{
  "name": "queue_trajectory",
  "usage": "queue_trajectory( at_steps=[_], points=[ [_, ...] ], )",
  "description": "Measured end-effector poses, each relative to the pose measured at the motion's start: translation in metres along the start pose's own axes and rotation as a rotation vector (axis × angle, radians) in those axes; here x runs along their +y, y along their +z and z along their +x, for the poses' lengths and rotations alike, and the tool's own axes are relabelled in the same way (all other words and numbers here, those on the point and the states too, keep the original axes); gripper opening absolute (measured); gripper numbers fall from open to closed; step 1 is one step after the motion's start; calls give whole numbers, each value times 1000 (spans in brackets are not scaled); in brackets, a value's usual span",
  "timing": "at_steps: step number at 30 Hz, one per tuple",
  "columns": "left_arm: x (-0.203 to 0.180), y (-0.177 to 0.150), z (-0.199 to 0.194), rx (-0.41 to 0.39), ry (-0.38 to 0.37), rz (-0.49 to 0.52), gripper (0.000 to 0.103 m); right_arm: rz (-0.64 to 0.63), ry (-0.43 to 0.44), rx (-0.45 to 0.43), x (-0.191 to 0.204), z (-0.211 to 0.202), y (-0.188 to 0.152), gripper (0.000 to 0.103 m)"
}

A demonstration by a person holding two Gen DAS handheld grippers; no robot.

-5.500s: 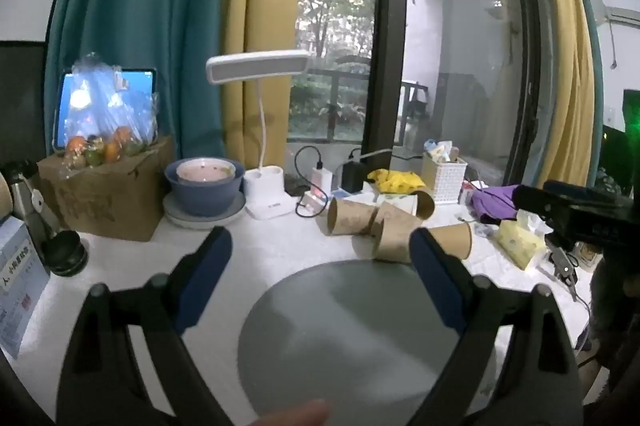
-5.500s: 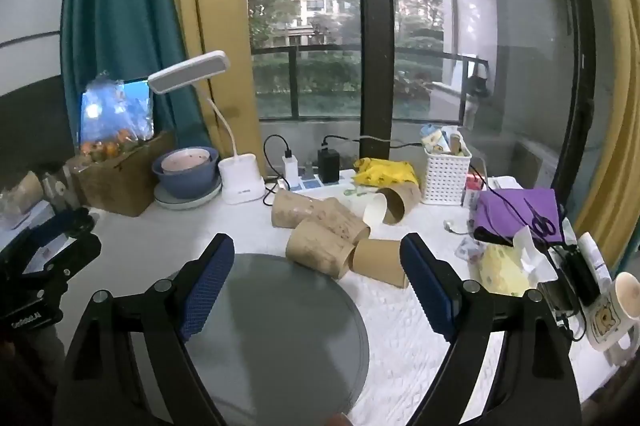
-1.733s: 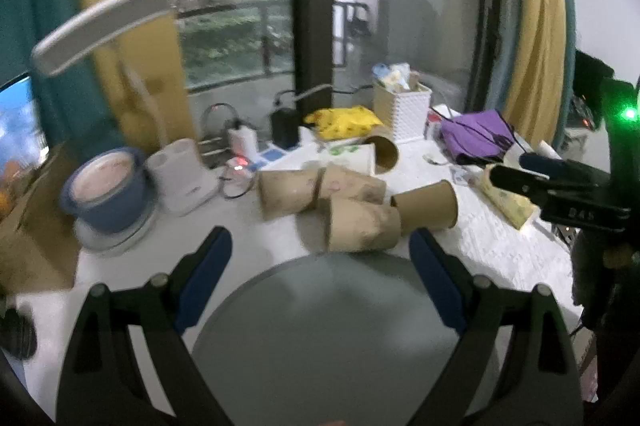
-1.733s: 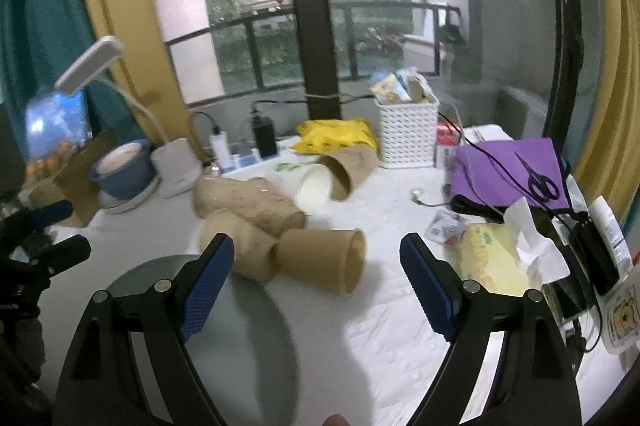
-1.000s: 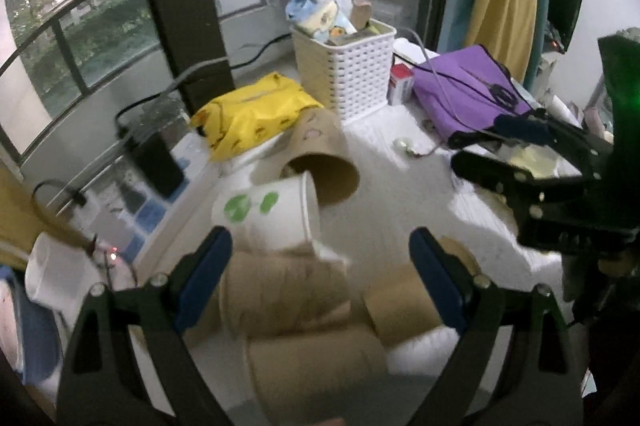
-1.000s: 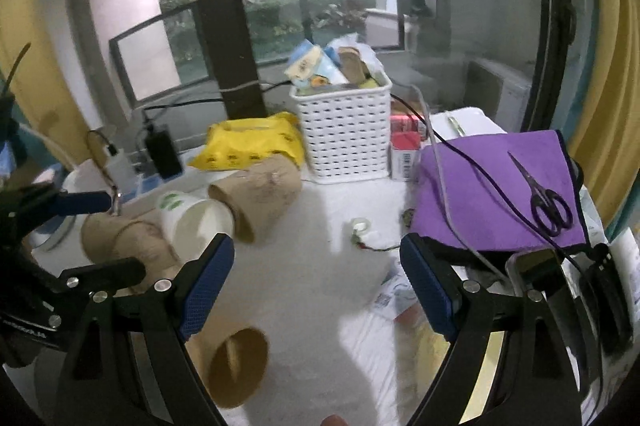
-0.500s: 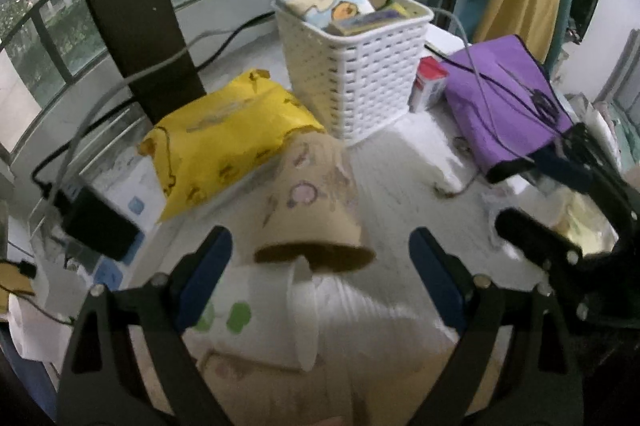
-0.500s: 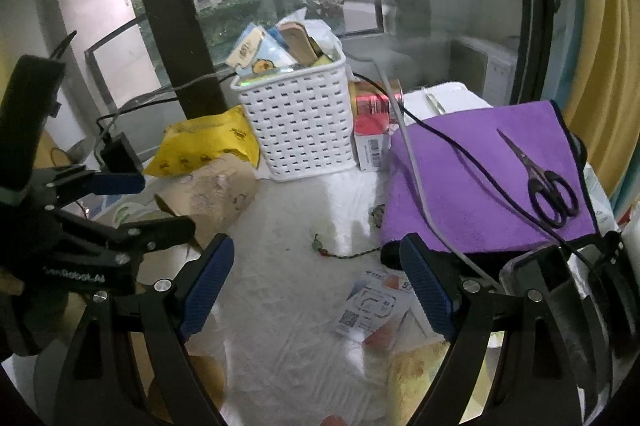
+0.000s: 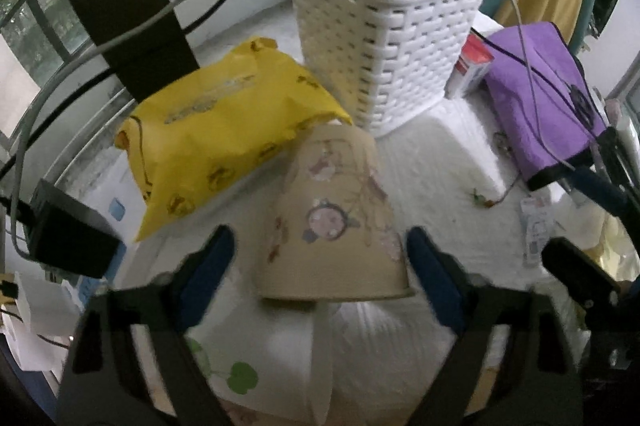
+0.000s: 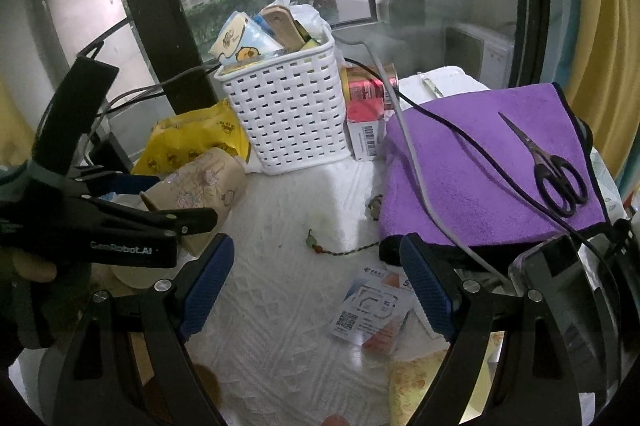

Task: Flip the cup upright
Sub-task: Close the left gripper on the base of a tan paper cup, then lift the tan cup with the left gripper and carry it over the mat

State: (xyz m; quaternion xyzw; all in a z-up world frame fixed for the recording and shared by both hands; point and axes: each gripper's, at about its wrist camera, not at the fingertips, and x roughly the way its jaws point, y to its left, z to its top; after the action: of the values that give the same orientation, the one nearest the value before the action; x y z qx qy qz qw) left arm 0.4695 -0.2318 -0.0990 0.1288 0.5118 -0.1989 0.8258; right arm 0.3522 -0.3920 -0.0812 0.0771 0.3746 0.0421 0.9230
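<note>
A brown paper cup (image 9: 332,222) with a cartoon print lies on its side, its open rim towards me, its base against the yellow pack. My left gripper (image 9: 320,258) is open, with one blue pad on each side of the cup near its rim, apart from it. A white cup (image 9: 256,358) with green dots lies on its side just below. In the right wrist view the brown cup (image 10: 200,182) lies at the left between the left gripper's fingers (image 10: 188,218). My right gripper (image 10: 316,274) is open and empty over the white cloth.
A yellow pack (image 9: 224,142) and a white basket (image 9: 384,26) stand right behind the cup. A purple cloth (image 10: 488,162) with scissors (image 10: 556,174) and cables lies on the right. A black adapter (image 9: 68,238) sits at the left. Cards (image 10: 372,310) lie near the right gripper.
My left gripper has moved forward and down, so the brown cup now sits between its open pads. My right gripper has moved forward and to the right, towards the purple cloth.
</note>
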Motion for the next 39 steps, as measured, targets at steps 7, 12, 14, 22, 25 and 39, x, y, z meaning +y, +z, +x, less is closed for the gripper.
queue_trajectory(
  at_steps=[7, 12, 14, 22, 25, 39],
  points=[
    [-4, -3, -7, -22, -36, 24, 65, 10, -4, -8, -3, -7, 1, 87],
    [-17, -5, -24, -51, -47, 64, 65, 14, -14, -32, -2, -22, 4, 87],
    [-22, -6, -37, -65, -50, 64, 65, 14, -16, -48, 0, -32, 6, 87],
    [-32, -15, -104, -160, -63, 87, 65, 12, -27, -108, 9, -76, 10, 87],
    [-36, -22, -129, -196, -65, 110, 65, 4, -31, -135, 16, -98, 8, 87],
    [-68, -111, -209, -278, -65, 169, 65, -47, -29, -188, 52, -181, -32, 87]
  ],
)
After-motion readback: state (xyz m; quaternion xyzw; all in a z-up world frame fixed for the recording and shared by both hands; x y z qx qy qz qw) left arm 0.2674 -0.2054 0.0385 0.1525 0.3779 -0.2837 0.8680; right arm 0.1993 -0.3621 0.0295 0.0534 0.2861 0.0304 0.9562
